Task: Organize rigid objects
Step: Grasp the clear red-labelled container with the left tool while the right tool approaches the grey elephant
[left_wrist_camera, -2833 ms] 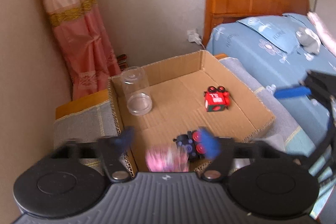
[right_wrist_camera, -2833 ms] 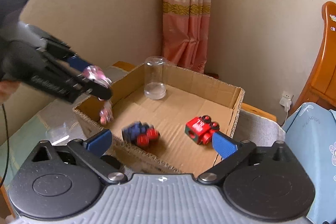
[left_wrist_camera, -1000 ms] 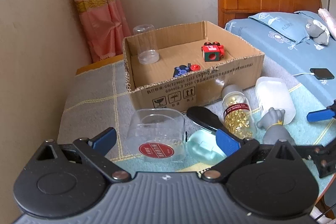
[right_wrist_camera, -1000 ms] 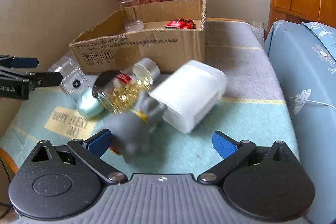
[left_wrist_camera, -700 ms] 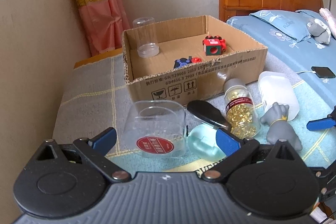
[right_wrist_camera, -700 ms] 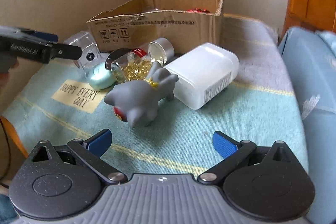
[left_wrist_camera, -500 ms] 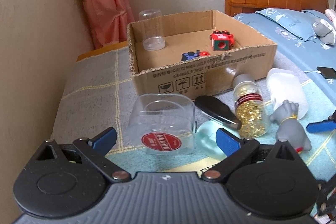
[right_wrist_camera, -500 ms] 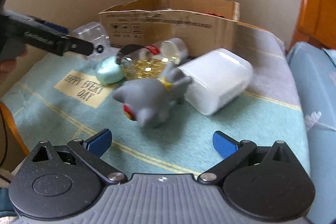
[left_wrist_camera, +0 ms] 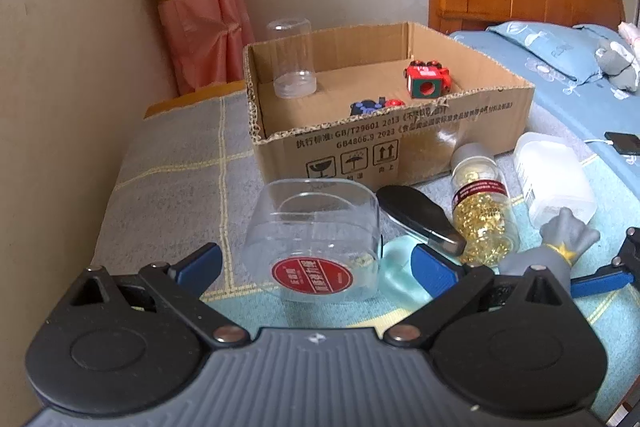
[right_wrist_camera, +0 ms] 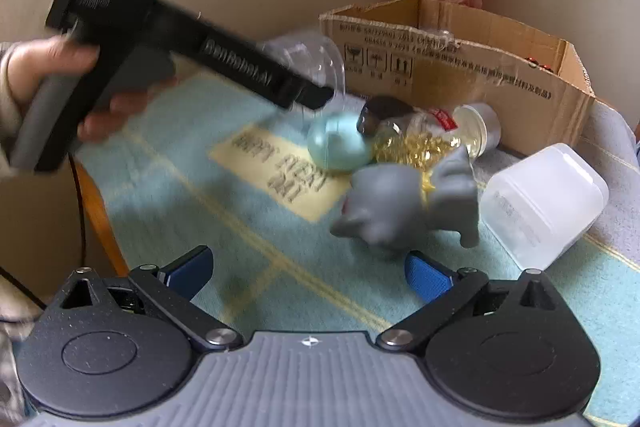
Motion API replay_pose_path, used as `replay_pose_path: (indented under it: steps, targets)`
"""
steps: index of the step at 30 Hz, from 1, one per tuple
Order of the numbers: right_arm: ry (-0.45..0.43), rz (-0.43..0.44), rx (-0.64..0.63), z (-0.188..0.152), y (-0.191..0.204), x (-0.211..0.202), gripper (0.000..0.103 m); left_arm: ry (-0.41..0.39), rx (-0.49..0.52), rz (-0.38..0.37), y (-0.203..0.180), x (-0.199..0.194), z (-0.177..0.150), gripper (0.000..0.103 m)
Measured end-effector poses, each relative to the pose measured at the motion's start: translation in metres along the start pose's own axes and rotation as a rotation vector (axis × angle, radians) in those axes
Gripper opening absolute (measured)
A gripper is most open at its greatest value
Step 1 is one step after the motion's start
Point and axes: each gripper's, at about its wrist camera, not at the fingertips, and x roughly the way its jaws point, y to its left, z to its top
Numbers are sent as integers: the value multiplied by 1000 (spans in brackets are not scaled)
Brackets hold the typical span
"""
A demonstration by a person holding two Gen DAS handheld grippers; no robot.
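A clear plastic jar (left_wrist_camera: pixel 316 239) with a red label lies on its side just ahead of my open left gripper (left_wrist_camera: pixel 316 267), framed by both blue fingers and untouched. Beside it lie a teal egg shape (left_wrist_camera: pixel 400 275), a black object (left_wrist_camera: pixel 416 215), a bottle of gold capsules (left_wrist_camera: pixel 480 203), a white container (left_wrist_camera: pixel 552 179) and a grey toy figure (left_wrist_camera: pixel 560 247). My right gripper (right_wrist_camera: pixel 308 273) is open and holds nothing, with the grey toy figure (right_wrist_camera: pixel 404 207) just beyond its right finger. The cardboard box (left_wrist_camera: pixel 392 131) holds a clear tube (left_wrist_camera: pixel 290 59), a red cube toy (left_wrist_camera: pixel 426 81) and a blue cube toy (left_wrist_camera: pixel 372 105).
In the right wrist view a hand (right_wrist_camera: pixel 48 67) holds the left gripper (right_wrist_camera: pixel 316 97) low over the teal mat (right_wrist_camera: pixel 240 227). The table's left edge is close there. A wall and a curtain (left_wrist_camera: pixel 200 7) are behind the box, and a bed (left_wrist_camera: pixel 560 67) with a phone is on the right.
Both grippers have left the box and come down to the front of the table. The left one has closed in on the clear jar; the right view has swung left, near the grey toy.
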Motion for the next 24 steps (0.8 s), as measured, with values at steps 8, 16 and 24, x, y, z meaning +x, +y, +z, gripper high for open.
replay_pose_path:
  steps: [8,16,24]
  targets:
    - [-34,-86,-5,-18,-20,-10,103,-29,-45,-24,8,7,-2,97]
    - [-78,-108,12,-21,-30,-7,103,-12,-90,-56,9,22,-5,83]
    - [-87,-117,17,-16,-29,1,103,-12,-130,-68,15,25,-5,78]
